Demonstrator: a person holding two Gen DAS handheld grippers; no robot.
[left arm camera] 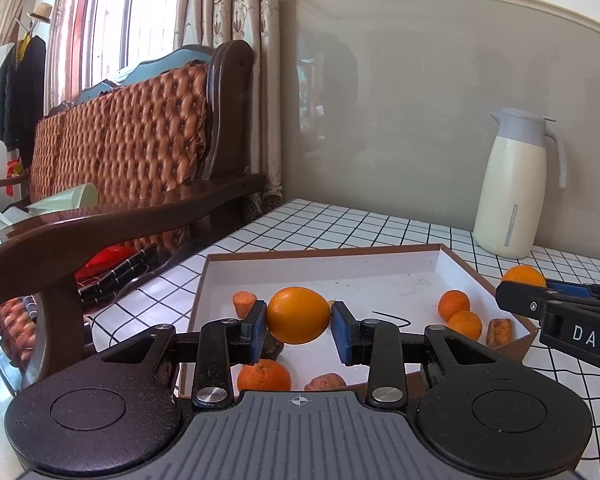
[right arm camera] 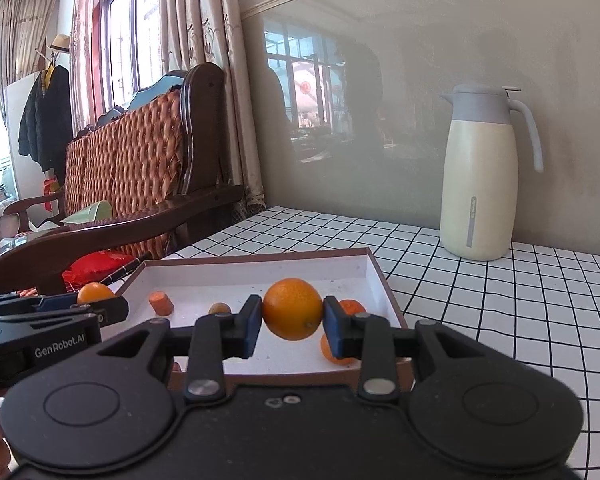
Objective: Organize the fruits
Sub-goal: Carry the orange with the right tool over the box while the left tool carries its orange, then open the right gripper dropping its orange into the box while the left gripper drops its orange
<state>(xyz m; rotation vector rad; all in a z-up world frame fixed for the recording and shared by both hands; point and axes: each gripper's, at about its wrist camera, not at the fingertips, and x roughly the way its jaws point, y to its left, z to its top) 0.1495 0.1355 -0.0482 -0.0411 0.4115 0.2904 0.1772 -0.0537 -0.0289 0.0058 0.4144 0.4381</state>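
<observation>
Left wrist view: the left gripper clamps an orange above the near-left part of the white tray; small mandarins lie near its right edge. Right wrist view: the right gripper grips another orange over the tray's near edge; a carrot piece lies towards the left wall.
</observation>
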